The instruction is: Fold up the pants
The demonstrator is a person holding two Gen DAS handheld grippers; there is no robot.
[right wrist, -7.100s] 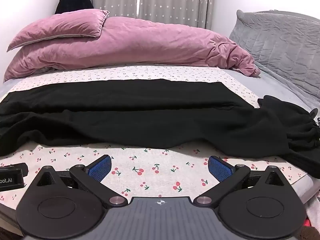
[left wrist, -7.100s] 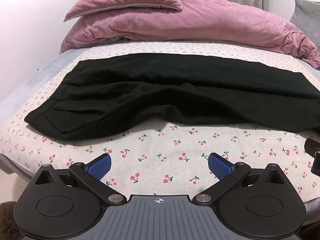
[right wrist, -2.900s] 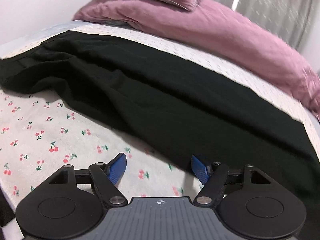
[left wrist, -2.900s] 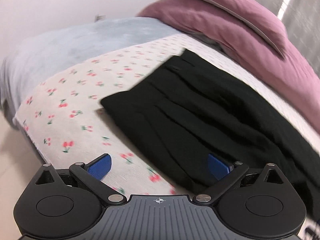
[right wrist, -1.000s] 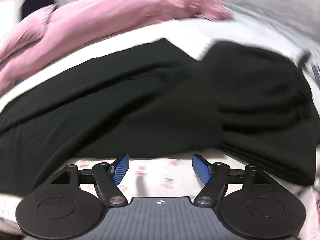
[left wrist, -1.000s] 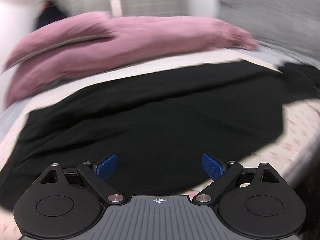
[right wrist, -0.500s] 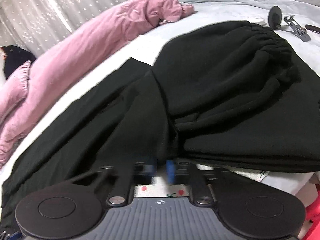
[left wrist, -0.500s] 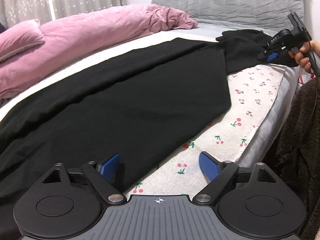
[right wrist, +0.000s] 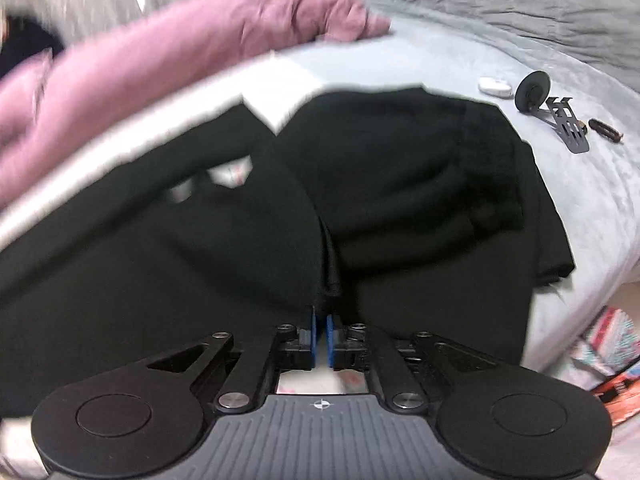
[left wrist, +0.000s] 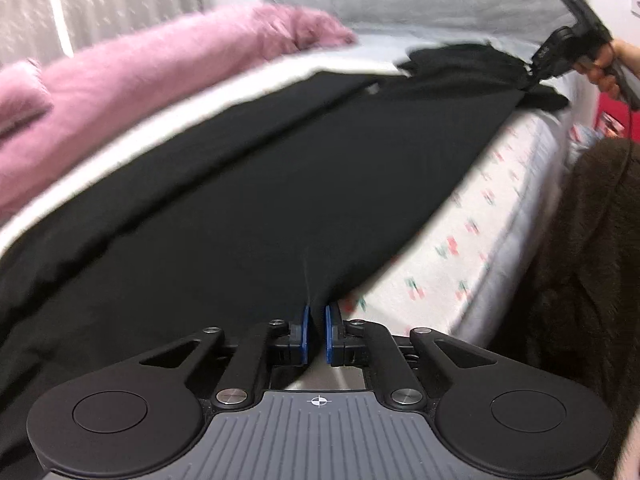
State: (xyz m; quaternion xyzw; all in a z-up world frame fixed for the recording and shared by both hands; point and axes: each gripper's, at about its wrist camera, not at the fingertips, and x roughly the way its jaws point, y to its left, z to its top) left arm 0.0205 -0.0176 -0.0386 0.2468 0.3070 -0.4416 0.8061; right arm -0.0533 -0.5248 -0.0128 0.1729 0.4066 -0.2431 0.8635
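Observation:
Black pants [left wrist: 248, 184] lie spread lengthwise on a cherry-print sheet [left wrist: 460, 248]. My left gripper [left wrist: 315, 334] is shut on the near edge of a pant leg, and the cloth rises taut from its blue pads. My right gripper [right wrist: 320, 340] is shut on the black fabric near the bunched waist end [right wrist: 400, 184]. In the left wrist view the right gripper [left wrist: 534, 70] shows at the far right, pinching the pants, which stretch between the two grippers.
A pink duvet [left wrist: 132, 92] and a grey quilt [right wrist: 500, 4] lie along the far side. A black stand [right wrist: 556, 116], a white case [right wrist: 495, 87] and a small dark object [right wrist: 606, 130] lie on the grey blanket. A dark brown fleece [left wrist: 588, 264] hangs beside the bed edge.
Both grippers have shut on the pants: the left was open half a second ago, the right was closing. The fabric is now pulled taut and lifted at the near edge.

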